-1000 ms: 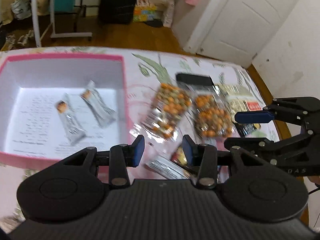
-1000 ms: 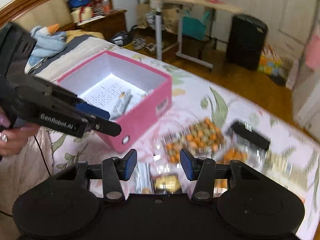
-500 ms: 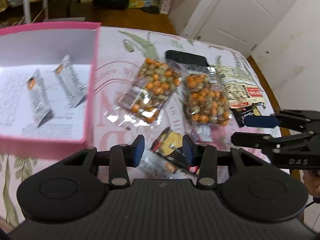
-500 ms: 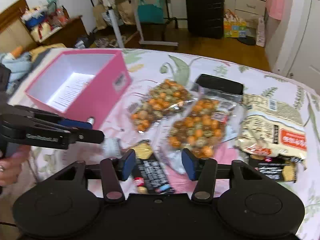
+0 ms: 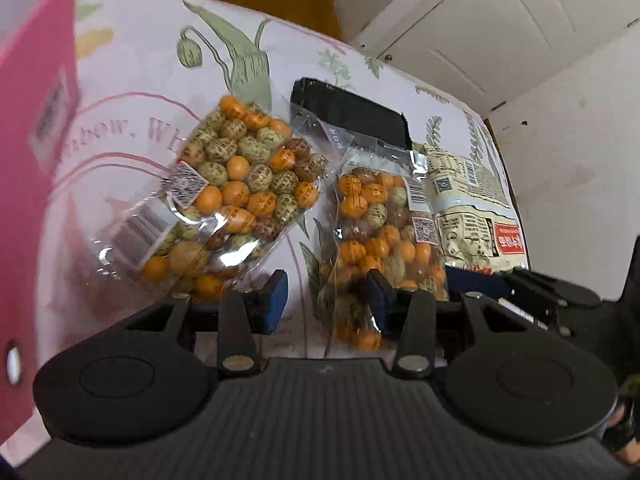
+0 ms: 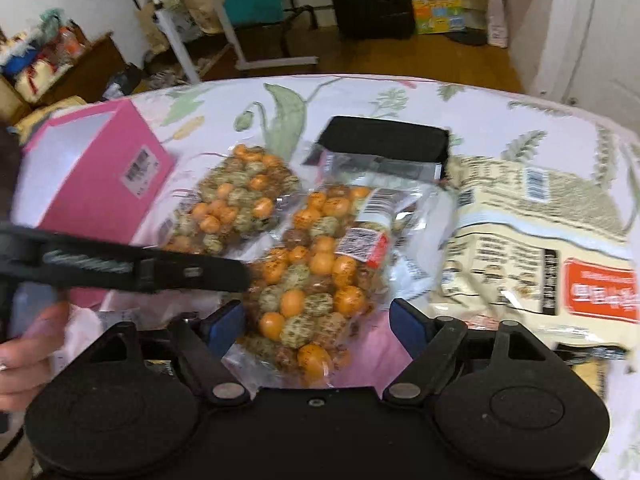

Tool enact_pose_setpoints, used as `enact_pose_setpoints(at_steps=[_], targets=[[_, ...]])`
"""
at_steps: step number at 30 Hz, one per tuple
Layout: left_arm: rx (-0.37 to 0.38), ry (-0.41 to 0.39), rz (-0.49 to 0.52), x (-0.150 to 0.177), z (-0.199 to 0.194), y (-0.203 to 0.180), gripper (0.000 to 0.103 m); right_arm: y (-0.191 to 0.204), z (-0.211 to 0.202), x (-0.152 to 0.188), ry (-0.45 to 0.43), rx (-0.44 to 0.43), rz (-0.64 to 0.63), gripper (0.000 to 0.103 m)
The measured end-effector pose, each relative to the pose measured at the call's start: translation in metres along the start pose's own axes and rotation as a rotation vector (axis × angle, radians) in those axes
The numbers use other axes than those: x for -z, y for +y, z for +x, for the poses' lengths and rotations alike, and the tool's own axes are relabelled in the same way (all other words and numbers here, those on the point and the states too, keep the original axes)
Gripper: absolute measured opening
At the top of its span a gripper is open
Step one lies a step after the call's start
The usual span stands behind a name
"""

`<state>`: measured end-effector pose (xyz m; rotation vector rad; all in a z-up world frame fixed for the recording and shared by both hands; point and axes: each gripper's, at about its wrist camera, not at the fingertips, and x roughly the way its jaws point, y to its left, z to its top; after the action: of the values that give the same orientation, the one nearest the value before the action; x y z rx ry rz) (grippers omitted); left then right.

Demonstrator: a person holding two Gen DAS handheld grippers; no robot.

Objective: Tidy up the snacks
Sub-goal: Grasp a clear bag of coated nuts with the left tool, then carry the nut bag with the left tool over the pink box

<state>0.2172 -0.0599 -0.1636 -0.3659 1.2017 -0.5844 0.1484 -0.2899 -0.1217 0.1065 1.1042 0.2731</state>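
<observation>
**Both grippers low over the snack bags, jaws parted, nothing held**

The left gripper [image 5: 326, 294] has just been widening its jaws; the blue pads stand apart over the floral bedspread [image 5: 160, 52], the right pad at the edge of the right-hand nut bag [image 5: 384, 216], not pressing it. The right gripper [image 6: 316, 320] has also just been opening and now stands wide, straddling the near end of that same bag [image 6: 316, 276] without the pads touching it.

The left-hand nut bag [image 5: 240, 184] lies tilted, just beside the pink box [image 5: 36, 120], with a strip of bare cloth between them. The two nut bags sit close together, a narrow gap of cloth between. A black packet [image 5: 352, 116] lies behind them, its near edge under the right-hand bag's clear top flap. The cream snack bag [image 6: 532, 240] lies to the right, near the bed's edge in the left wrist view.

The pink box is cut off at the frame's left in that view, its inside hidden. In the right wrist view the left gripper's arm crosses the near part of the left-hand nut bag, and a hand [image 6: 28, 344] shows at the lower left. Print on the labels is too blurred to read.
</observation>
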Motion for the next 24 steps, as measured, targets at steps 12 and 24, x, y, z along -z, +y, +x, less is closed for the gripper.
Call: enact_pose_setpoints(at_steps=[12,24], targets=[[0.055,0.032,0.062,-0.001,0.018,-0.023,0.050,0.015,0.015,0.009,-0.025,0.005,-0.074,0.102],[0.041,0.084,0.149,0.006,0.019,-0.046,0.058,0.031,0.020,0.017,-0.074,0.167,-0.103,0.097]])
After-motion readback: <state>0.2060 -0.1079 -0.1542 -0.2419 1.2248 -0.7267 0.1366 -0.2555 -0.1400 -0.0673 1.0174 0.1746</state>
